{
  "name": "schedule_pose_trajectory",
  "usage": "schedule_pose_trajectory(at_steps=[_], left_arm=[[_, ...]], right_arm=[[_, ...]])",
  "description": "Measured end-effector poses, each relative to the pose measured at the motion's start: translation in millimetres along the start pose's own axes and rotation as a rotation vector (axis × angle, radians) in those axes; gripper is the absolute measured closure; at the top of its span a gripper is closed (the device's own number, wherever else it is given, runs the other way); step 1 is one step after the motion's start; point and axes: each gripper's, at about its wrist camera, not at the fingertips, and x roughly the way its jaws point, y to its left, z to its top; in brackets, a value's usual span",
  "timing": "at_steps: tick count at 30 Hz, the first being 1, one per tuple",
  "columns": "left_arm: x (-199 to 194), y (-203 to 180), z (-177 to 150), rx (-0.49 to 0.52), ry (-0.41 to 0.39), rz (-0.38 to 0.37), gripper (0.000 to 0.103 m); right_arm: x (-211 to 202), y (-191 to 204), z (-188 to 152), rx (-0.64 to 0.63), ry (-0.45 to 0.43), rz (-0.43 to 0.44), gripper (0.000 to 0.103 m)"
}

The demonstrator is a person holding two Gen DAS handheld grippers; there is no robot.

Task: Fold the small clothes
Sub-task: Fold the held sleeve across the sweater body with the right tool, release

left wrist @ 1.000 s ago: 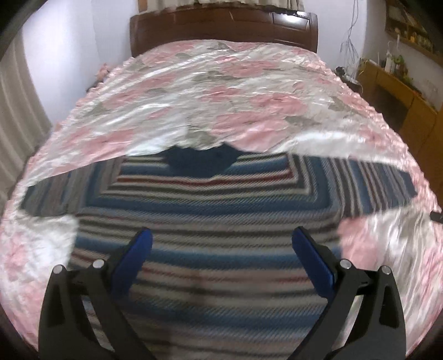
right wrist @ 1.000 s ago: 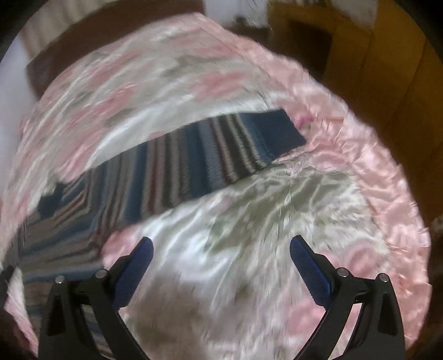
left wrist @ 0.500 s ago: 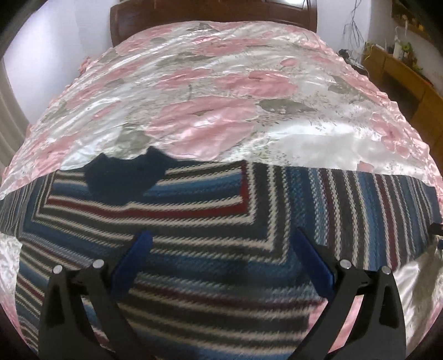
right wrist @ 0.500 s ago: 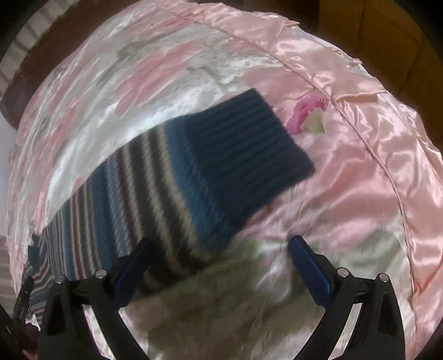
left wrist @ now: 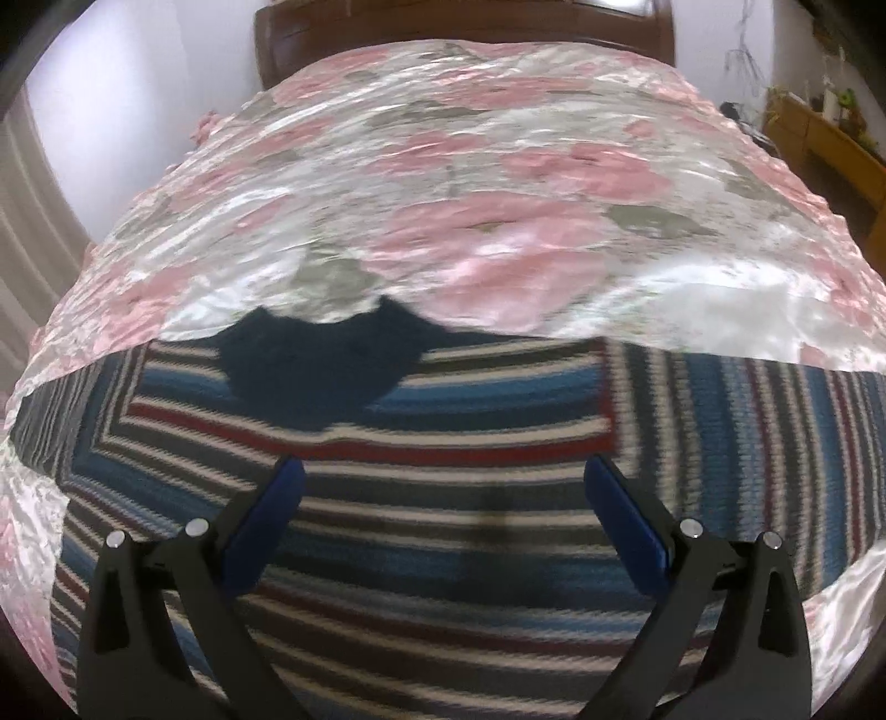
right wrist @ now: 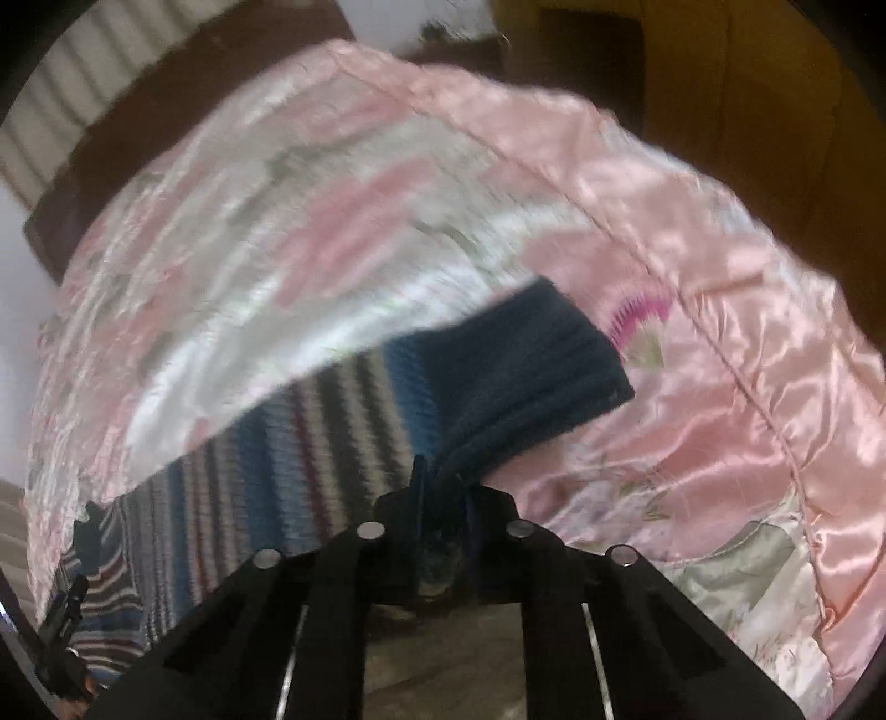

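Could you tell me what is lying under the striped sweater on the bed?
The striped sweater lies spread flat on a pink floral satin bedspread, which shows all around it. Whatever sits directly beneath the knit is covered. The right gripper is shut on the sleeve near its dark cuff.

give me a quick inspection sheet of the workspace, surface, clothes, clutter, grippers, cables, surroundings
surface: bed with a shiny pink floral bedspread, wrinkled.
job's things: one striped sweater lying flat, sleeves spread, dark collar towards the headboard; dark sleeve cuff near the bed's edge.
clutter: nothing seen on the bedspread besides the sweater.
grippers: left gripper open above the sweater's chest, holding nothing; right gripper shut on the sleeve by the cuff.
cables: thin wires hanging on the wall past the bed's far corner; blurred.
surroundings: dark wooden headboard, wooden cabinet with small items on top, curtain at the side.
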Motion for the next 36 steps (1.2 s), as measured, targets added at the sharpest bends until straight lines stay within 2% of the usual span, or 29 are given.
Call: schedule_pose_trajectory(at_steps=[4,5,11,16,21,22,25,26,27,29,31,36], left_arm=[[1.4,37.8,-0.7,0.007,0.015,0.005,0.003],[1.1,46.0,-1.3,0.006,0.016,0.014,0.003],[5.5,100.0,-1.8,-0.058,0.050,0.025,0.003],[1.4,125.6,-3.0,-0.051,0.034,0.031,0.003],[1.8,138.9,-6.4,-0.050,0.063,-0.024,0.003],[3.2,140.4,-7.5,-0.053,0.073,-0.031,0.003],[8.7,139.7,-11.9,-0.057,0.109,-0.064,0.003],[9.8,138.4,-13.5,-0.059,0.121,-0.079,0.003],[10.1,137.3,-15.1,-0.062,0.128,-0.091,0.003],[8.9,131.6,-18.5,-0.075,0.149,-0.131,0.003],[5.7,118.0,-21.8,-0.080,0.179,-0.195,0.003],[6.8,68.1,-26.1,-0.059,0.272,-0.348,0.003]], right_arm=[[-29.8,53.4,-12.7,-0.162,-0.056,0.001,0.092],[-36.6,78.4,-19.3,-0.228,-0.065,0.010,0.092],[-44.1,185.7,-58.3,-0.440,-0.068,0.069,0.092],[-33.3,261.9,-102.1,-0.542,-0.016,0.166,0.092],[-6.5,322.3,-153.4,-0.628,0.070,0.226,0.092],[0.7,328.6,-161.3,-0.638,0.096,0.227,0.091],[22.2,339.5,-185.0,-0.663,0.170,0.221,0.073],[24.2,338.5,-190.6,-0.669,0.188,0.235,0.072],[22.1,335.2,-193.6,-0.672,0.195,0.256,0.072],[12.9,327.2,-195.6,-0.670,0.208,0.297,0.060],[-3.8,314.6,-194.6,-0.653,0.195,0.336,0.052],[-42.1,266.2,-179.3,-0.639,0.121,0.294,0.051]])
